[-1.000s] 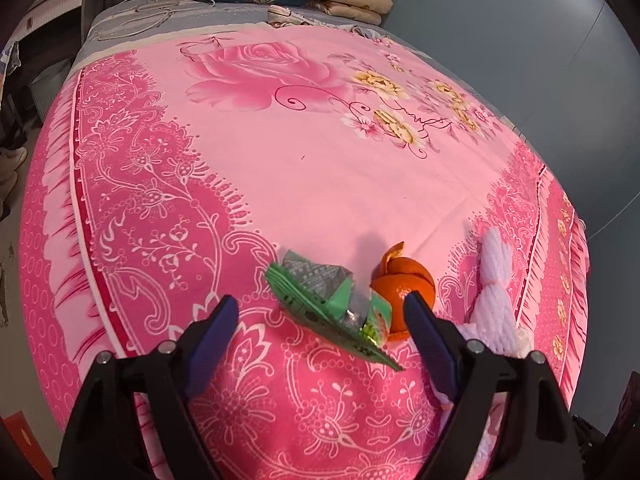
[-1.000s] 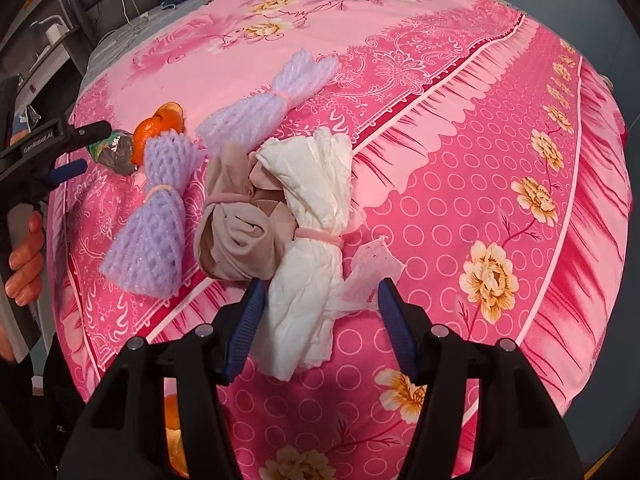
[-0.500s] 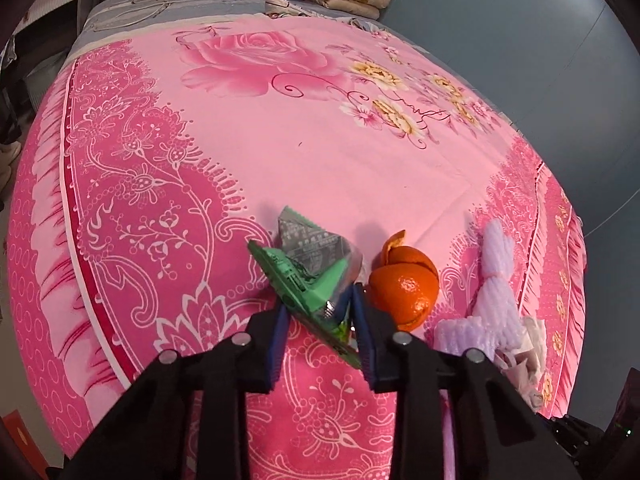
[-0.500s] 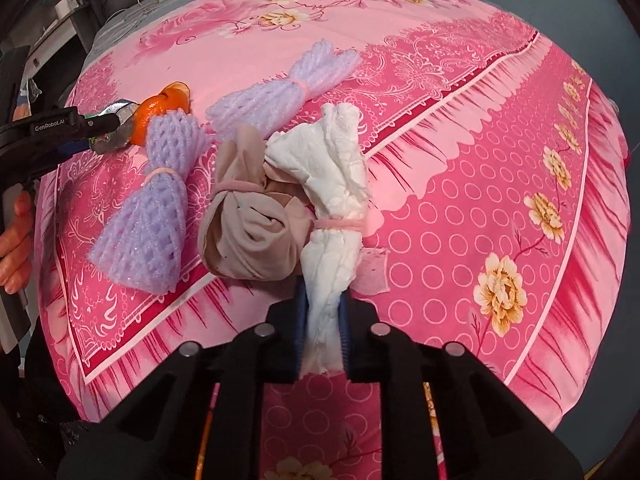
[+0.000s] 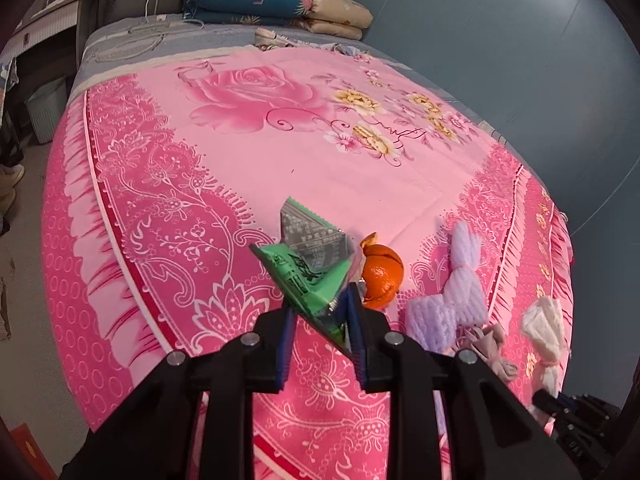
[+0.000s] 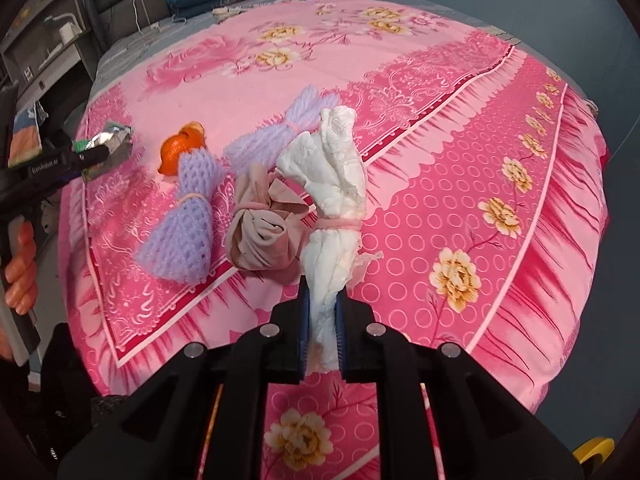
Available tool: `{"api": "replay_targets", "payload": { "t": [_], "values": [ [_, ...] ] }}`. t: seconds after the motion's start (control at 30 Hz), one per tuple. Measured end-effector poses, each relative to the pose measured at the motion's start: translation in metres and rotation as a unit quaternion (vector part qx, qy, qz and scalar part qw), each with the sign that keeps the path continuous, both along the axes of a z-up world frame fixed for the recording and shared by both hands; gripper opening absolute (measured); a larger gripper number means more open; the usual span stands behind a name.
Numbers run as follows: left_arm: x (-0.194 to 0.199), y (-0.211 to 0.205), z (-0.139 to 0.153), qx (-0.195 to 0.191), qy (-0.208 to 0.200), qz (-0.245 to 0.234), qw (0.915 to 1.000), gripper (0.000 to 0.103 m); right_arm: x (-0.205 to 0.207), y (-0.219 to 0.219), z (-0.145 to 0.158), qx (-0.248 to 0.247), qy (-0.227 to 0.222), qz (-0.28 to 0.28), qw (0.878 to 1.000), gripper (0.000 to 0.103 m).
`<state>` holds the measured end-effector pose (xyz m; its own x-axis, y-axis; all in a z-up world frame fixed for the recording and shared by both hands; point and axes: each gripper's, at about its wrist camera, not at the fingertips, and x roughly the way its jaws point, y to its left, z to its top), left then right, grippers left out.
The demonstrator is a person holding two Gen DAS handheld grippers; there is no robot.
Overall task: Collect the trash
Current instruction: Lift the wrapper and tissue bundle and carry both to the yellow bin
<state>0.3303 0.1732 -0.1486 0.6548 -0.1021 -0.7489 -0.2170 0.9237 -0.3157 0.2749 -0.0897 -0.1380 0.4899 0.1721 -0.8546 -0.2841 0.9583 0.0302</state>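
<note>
Left wrist view
- My left gripper (image 5: pixel 320 316): clamped on the green snack wrapper (image 5: pixel 312 272); its jaws have just been closing, with the wrapper between them.
- Wrapper position: straight ahead of my fingers, slanting up and away to the left, its far end clear of the pink bedspread (image 5: pixel 248 152).
- Nearest leftover: the orange peel (image 5: pixel 382 276) lies just right of the wrapper; this hand is the nearer one to it.
- Change: a second ago the jaws stood wide with the wrapper lying flat on the bed; now it is pinched and lifted.

Right wrist view
- My right gripper (image 6: pixel 322 312): squeezed tight on the tail of the white tissue bundle (image 6: pixel 332 184).
- Bundle axis: runs straight away from my fingers, its banded middle just beyond the tips.
- Neighbours: the beige cloth bundle (image 6: pixel 260 228) touches its left side; purple foam nets (image 6: pixel 180 236) lie further left.
- Change: earlier the jaws straddled the bundle open; now shut on it, with the bundle raised.
</note>
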Motion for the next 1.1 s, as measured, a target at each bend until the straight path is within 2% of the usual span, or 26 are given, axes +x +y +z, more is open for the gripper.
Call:
{"api": "replay_targets", "payload": {
  "t": [0.27,0.53,1.1],
  "values": [
    [-0.035,-0.018,0.029,0.014,-0.033,-0.027,0.9990,0.022,-0.036,-0.023,0.041,0.042,-0.020,-0.005,0.999,0.011],
    [-0.070,-0.044,0.053,0.025,-0.065,-0.061,0.9957,0.022,-0.086,-0.041,0.073,0.062,-0.052,-0.005,0.997,0.011],
    [-0.120,-0.095,0.085,0.023,-0.102,-0.110,0.9884,0.022,-0.151,-0.085,0.111,0.101,-0.093,-0.024,0.990,0.011]
  ]
}}
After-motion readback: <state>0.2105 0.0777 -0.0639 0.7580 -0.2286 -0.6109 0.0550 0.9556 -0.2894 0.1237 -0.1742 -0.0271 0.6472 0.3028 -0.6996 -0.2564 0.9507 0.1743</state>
